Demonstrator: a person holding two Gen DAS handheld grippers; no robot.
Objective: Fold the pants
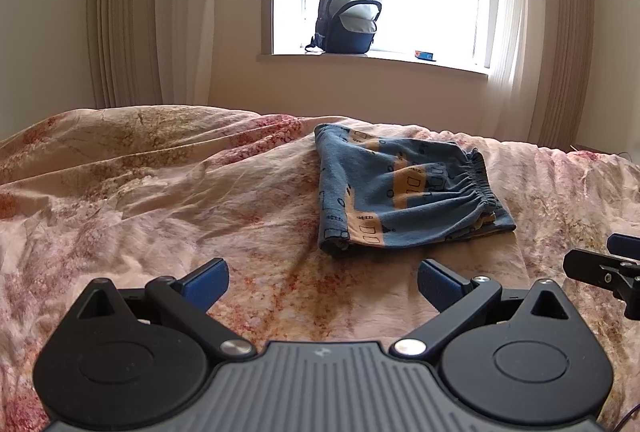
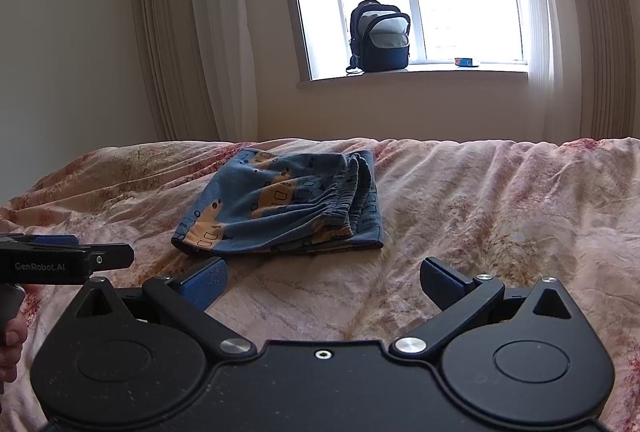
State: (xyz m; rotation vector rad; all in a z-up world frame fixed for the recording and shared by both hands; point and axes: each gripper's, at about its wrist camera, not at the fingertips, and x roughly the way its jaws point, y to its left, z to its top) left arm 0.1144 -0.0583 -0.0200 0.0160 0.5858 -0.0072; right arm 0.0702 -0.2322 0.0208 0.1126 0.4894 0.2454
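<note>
The blue-and-tan patterned cotton pants [image 1: 404, 191] lie folded mid-bed on the pink floral bedspread [image 1: 160, 199]. The left gripper [image 1: 322, 286] and right gripper [image 2: 323, 286] hover spread, empty; folding looks finished, needing only withdrawal.

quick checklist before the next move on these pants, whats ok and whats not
1. Left hand-held gripper open and empty: ok.
2. Right hand-held gripper open and empty: ok.
3. Pants folded into a compact stack on the bedspread: ok.
4. Both grippers clear of the cloth: ok, neither touches it.
5. Edges of the fold aligned: not ok, lower layers stick out past the waistband.
6. Further fold needed: cannot tell.
</note>
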